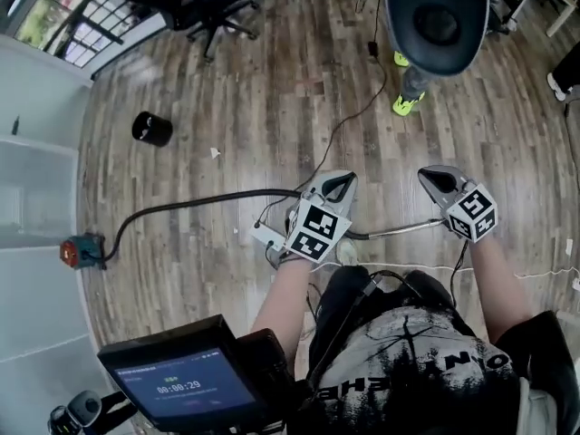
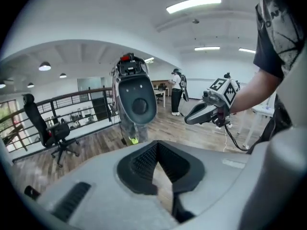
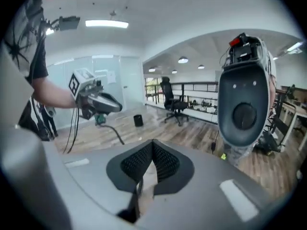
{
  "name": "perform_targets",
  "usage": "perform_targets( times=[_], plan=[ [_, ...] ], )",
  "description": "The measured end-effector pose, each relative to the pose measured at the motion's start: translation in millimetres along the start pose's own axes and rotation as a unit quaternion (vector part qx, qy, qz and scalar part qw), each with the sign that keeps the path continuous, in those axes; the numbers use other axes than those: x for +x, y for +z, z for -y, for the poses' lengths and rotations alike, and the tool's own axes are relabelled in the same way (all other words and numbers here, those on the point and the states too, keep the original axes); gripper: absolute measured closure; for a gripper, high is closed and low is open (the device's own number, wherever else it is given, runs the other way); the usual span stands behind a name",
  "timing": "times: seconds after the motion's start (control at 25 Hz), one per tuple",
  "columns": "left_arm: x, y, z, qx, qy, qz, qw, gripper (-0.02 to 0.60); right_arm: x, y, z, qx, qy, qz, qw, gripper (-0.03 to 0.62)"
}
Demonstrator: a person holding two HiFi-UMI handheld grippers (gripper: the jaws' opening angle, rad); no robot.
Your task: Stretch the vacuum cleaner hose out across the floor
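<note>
Raised above the floor, the left gripper (image 1: pixel 339 185) and right gripper (image 1: pixel 437 179) are both clenched on nothing. Beneath them the black vacuum hose (image 1: pixel 199 199) lies on the wooden floor (image 1: pixel 272 98), curving toward its left edge. Farther off stands a black bin (image 1: pixel 151 129).

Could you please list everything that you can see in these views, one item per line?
vacuum cleaner hose: one, black, lying on the wooden floor, running from the left towards the middle
red and teal unit: one, at the hose's left end
bin: one, black, upper left
office chair: one, black, top left
oval device: one, dark grey, top middle
shoes: two, yellow-green, below the oval device
screen: one, blue display, bottom left
left gripper: grey, shut, empty
right gripper: grey, shut, empty
</note>
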State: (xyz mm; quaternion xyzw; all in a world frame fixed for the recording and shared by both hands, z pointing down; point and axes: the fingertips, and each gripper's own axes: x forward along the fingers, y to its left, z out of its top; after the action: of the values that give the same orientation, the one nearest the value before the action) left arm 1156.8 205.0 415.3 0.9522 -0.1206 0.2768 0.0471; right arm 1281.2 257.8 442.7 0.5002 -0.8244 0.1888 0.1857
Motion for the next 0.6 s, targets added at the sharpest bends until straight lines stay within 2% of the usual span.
perform_targets(
  times=[0.08,0.12,0.2,0.28,0.32,0.4,0.6],
  plan=[
    [-24,33,-6,0.021,0.013,0.037,0.999,0.58,-19,51,-6,0.04,-0.001,0.094,0.995,0.588],
    [-34,51,-11,0.03,0.015,0.059,0.9977,0.58,-29,77,-6,0.067,0.0,0.147,0.987,0.588],
    [-54,83,-21,0.04,0.015,0.106,0.9934,0.58,-47,129,-5,0.115,0.007,0.249,0.962,0.588],
    [-76,105,-25,0.042,0.011,0.152,0.9874,0.58,-62,171,-11,0.134,0.02,0.322,0.937,0.588],
    [-87,112,-24,0.04,0.006,0.173,0.9841,0.58,-68,186,-16,0.133,0.026,0.344,0.929,0.588],
    [-102,121,-19,0.034,-0.007,0.206,0.978,0.58,-77,205,-27,0.115,0.032,0.369,0.922,0.588],
    [-123,135,-3,0.042,-0.038,0.254,0.9655,0.58,-96,223,-43,0.059,0.046,0.383,0.921,0.588]
  ],
)
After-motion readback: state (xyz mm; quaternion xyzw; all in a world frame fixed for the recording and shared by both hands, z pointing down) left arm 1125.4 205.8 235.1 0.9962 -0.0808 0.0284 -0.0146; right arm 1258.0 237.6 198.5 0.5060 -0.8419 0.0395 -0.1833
